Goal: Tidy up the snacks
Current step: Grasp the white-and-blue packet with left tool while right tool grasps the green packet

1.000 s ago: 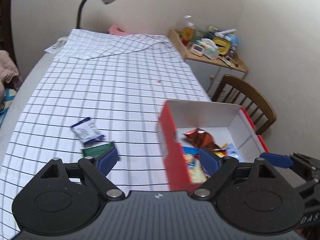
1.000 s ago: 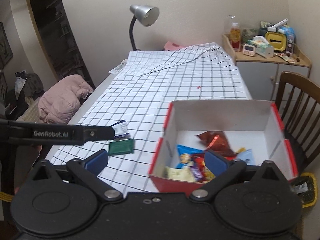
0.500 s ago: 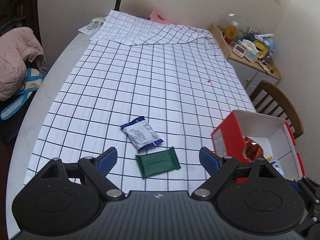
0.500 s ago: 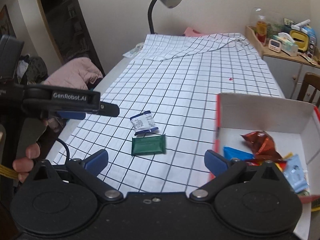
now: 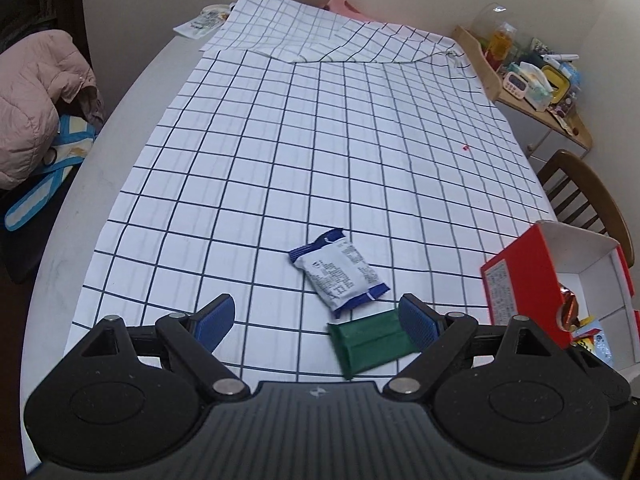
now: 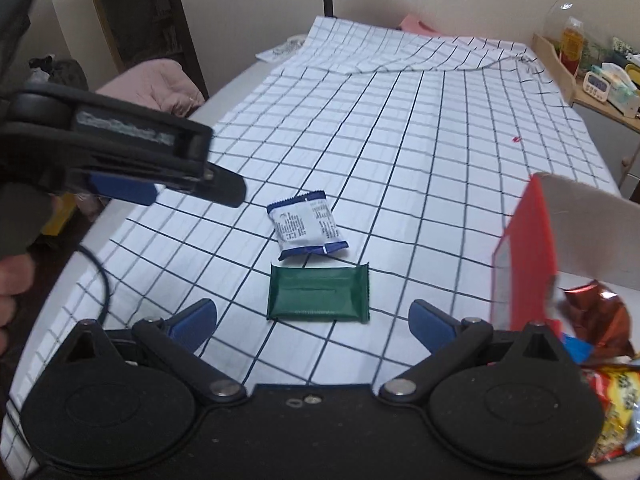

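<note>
Snacks are lying in two places now: two loose packets on the checked cloth and the rest already in the red box [image 6: 524, 264] at the worktop's right edge. The right tool [image 6: 312, 322] is hanging with its jaws spread wide and empty, and the green packet [image 6: 319, 294] is sitting just ahead, between its blue pads. The left tool [image 5: 316, 318] is also standing wide open and holding nothing, with the same green packet partly behind its right pad. The white and blue packet [image 5: 339, 274] is lying just beyond the green one, nearer the worktop's middle. Compared with a second ago, both tools are pointing away from the box and at these two packets, lower over the cloth. I judge that the next pick is being prepared, one packet for each tool.
</note>
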A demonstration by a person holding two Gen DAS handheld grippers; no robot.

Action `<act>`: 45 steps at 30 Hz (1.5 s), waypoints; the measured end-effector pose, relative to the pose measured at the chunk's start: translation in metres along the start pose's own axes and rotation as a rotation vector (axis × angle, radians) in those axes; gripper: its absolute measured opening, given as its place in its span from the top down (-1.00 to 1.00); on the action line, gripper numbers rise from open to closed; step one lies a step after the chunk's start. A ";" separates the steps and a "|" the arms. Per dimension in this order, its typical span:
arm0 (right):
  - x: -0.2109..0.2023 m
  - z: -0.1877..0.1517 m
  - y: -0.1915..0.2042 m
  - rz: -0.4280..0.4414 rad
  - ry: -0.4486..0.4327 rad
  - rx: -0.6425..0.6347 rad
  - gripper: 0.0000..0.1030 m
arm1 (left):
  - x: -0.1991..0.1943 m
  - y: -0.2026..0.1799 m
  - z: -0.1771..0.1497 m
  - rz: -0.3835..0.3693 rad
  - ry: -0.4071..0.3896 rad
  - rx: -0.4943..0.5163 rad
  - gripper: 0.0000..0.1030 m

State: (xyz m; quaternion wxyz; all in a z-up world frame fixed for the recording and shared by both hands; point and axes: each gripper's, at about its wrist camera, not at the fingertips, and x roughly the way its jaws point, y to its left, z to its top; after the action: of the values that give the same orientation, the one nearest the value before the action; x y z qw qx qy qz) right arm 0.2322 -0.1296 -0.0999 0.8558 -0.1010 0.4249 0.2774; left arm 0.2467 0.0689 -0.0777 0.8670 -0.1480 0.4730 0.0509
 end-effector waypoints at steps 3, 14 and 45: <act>0.020 0.003 0.002 -0.008 0.010 -0.005 -0.99 | 0.006 0.010 0.001 0.016 0.008 -0.021 -0.73; 0.080 0.003 0.002 -0.047 0.054 0.010 -0.99 | 0.026 0.036 0.007 0.040 0.038 -0.069 -0.73; 0.042 -0.016 -0.018 -0.079 0.058 0.024 -0.47 | 0.113 -0.016 0.039 0.021 0.205 -0.159 -0.73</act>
State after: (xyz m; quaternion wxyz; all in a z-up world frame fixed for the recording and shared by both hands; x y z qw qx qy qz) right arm 0.2521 -0.1349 -0.1433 0.8546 -0.1155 0.4483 0.2353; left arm 0.3435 0.0599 -0.1495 0.7990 -0.2157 0.5554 0.0818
